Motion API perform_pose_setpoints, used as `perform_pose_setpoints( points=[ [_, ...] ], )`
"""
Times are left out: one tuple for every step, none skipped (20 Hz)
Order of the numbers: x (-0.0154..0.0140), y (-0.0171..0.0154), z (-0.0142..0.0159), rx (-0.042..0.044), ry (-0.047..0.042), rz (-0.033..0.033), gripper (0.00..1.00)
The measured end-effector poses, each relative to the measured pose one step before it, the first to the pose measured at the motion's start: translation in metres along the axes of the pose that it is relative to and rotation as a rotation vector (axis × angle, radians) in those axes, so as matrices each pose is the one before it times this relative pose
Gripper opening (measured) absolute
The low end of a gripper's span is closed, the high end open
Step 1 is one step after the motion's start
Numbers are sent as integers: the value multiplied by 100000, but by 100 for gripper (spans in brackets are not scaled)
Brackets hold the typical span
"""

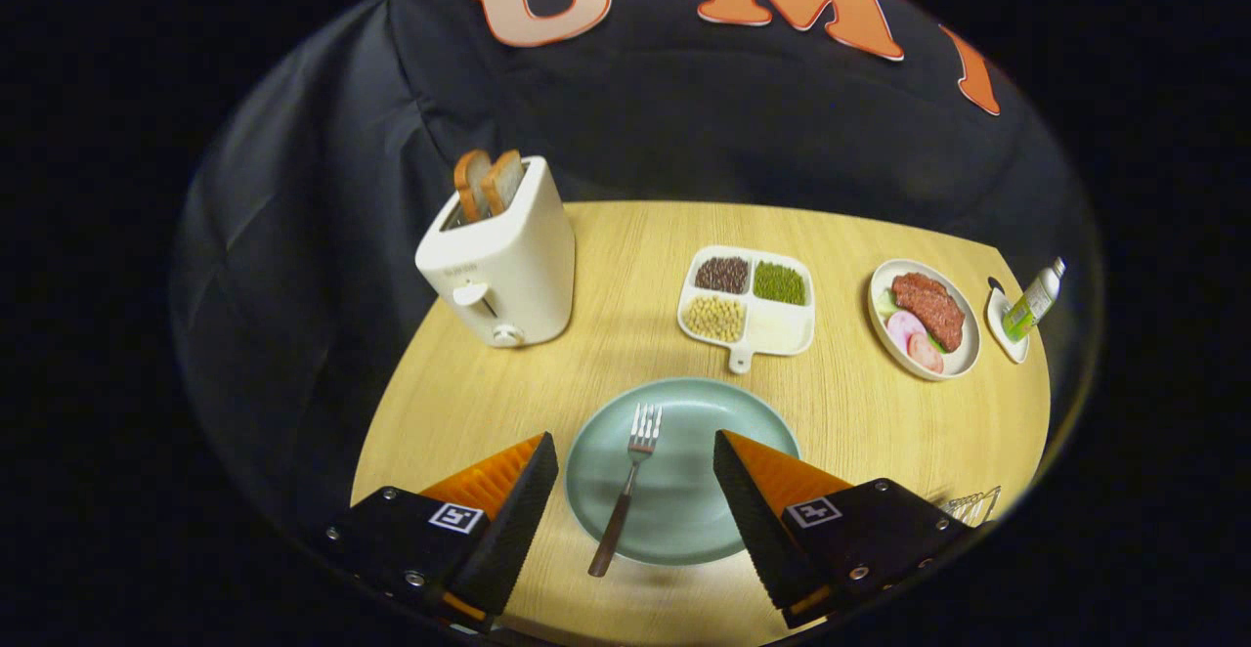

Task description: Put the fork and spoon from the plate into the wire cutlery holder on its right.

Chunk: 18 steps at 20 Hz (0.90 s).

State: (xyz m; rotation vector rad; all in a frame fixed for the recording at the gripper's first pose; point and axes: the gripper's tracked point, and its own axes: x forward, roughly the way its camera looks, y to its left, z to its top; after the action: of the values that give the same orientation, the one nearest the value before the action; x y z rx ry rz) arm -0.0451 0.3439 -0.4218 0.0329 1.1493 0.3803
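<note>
1. Black cloth wall behind; pale wood-grain table (pixel 860 412) with a rounded edge, evenly lit.
2. White toaster (pixel 500 266), far left of the table, two slices of toast (pixel 487 183) standing up out of its slots.
3. White divided tray (pixel 748 302) with a short handle, beyond the plate: dark beans, green beans and yellow beans in three compartments, fourth compartment bare.
4. Small white plate (pixel 963 359) to the right of the tray, holding a piece of meat and pink and green slices.
5. Small white dish (pixel 1002 329) at the far right edge, a green-labelled bottle (pixel 1032 300) leaning over it.
6. Pale green plate (pixel 684 510), just ahead of the fingers. Fork (pixel 625 486) lies on its left half, tines toward the tray, dark handle overhanging the near rim.
7. Wire cutlery holder (pixel 972 505), right of the plate, partly hidden behind the right finger.
8. Gripper (pixel 635 452): fingers spread wide, holding nothing, hovering over the near side of the plate with the fork between them.
</note>
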Motion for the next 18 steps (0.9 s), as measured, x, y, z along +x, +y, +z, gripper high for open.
perform_pose_setpoints(
  points=[
    [543,171,-896,-371,4895,-124,96],
    [575,135,-657,-258,4070,110,96],
    [641,171,-604,-738,5007,157,96],
    [502,306,-816,-348,4484,895,94],
    [668,82,-685,-329,3784,-520,94],
    [860,77,-524,-807,2861,-429,91],
    [677,-241,-464,-611,3092,-1621,89],
    [443,-19,-609,-86,3391,-695,84],
    [613,322,-445,984,3150,700,82],
    [677,515,-436,1593,2658,1018,79],
    [535,-55,-233,788,1804,-477,76],
    [507,-287,-224,-375,964,-1855,71],
    [402,-458,-156,-610,928,-2628,67],
    [588,-173,-161,-59,478,-1546,61],
    [496,-145,-198,630,960,-1218,55],
    [340,58,-198,868,1154,-233,46],
    [289,6,-96,1160,778,-200,40],
    [-34,-222,66,1300,7,-1030,30]
  ],
)
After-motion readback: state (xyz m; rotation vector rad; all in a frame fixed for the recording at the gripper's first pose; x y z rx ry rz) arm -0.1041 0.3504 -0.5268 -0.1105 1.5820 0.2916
